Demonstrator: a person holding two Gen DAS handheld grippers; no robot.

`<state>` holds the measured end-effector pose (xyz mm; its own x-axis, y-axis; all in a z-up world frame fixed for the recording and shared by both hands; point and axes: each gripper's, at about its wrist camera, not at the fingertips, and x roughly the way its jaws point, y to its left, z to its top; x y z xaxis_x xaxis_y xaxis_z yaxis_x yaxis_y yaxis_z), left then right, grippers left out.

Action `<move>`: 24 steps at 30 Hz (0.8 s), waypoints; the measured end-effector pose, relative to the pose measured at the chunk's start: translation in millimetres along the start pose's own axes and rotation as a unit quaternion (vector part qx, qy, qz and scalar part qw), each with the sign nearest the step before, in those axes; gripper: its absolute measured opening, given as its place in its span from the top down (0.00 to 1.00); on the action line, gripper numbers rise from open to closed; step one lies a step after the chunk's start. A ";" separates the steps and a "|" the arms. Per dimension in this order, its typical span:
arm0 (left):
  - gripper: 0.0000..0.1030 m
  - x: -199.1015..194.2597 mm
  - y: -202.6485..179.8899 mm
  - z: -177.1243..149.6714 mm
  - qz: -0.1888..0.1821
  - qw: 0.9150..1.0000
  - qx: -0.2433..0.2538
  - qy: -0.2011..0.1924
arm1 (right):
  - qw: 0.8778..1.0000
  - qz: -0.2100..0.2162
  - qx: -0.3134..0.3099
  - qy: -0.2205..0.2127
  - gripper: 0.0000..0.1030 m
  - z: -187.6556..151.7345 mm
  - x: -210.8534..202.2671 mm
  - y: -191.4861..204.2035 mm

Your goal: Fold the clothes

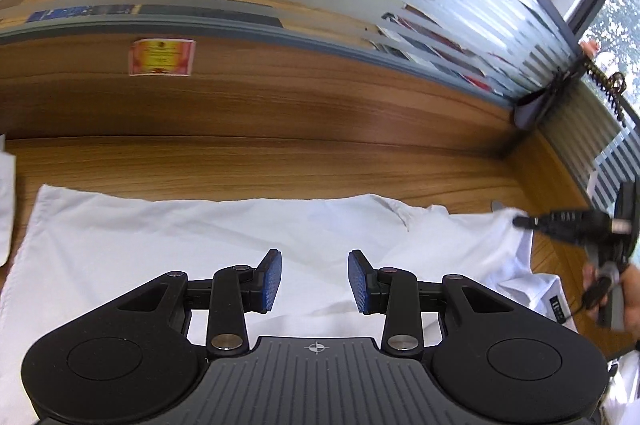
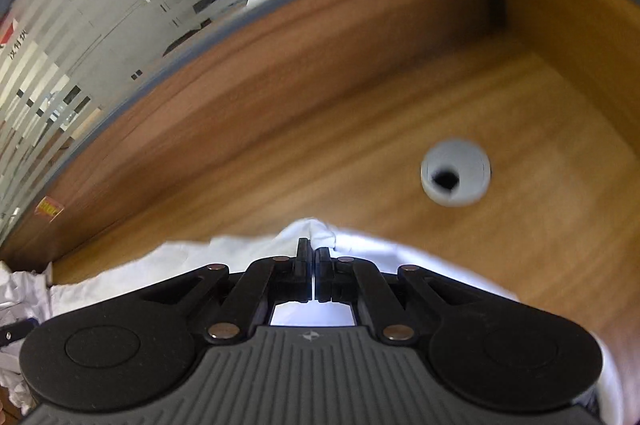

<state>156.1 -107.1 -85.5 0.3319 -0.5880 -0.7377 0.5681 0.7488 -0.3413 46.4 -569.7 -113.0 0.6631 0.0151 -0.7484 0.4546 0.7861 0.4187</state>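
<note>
White garment (image 1: 192,233) lay spread flat on the wooden desk (image 1: 280,161), its far edge running parallel to the wood-panelled partition (image 1: 280,97) at the back. The left gripper (image 1: 314,281) hovered above the middle of the cloth with its blue pads (image 1: 270,281) set apart and nothing between them. The right gripper (image 2: 313,257) was clamped on a bunched corner of the garment (image 2: 316,229); in the left wrist view it appeared at the right end of the cloth, held by a hand (image 1: 624,297). A grey cable grommet (image 2: 455,172) sat in the desk surface just beyond that pinched corner. Crumpled white fabric (image 2: 20,293) lay at the left edge of the right wrist view.
</note>
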 end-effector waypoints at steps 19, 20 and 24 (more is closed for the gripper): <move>0.44 13.7 -1.3 -8.3 0.035 0.997 0.050 0.041 | 0.999 -0.027 0.015 0.035 0.68 16.1 35.9 -19.6; 0.44 16.0 -3.0 -8.6 0.031 0.997 0.055 0.044 | 0.999 -0.021 0.024 0.038 0.68 12.0 32.5 -18.6; 0.43 28.0 -17.4 -9.4 0.008 0.995 0.083 0.051 | 0.997 -0.002 0.064 0.048 0.68 -9.7 21.0 -11.3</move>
<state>148.4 -133.7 -105.7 0.2688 -0.5366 -0.7999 0.6825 0.6921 -0.2349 49.4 -572.3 -138.5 0.6040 0.0751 -0.7934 0.5335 0.7015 0.4725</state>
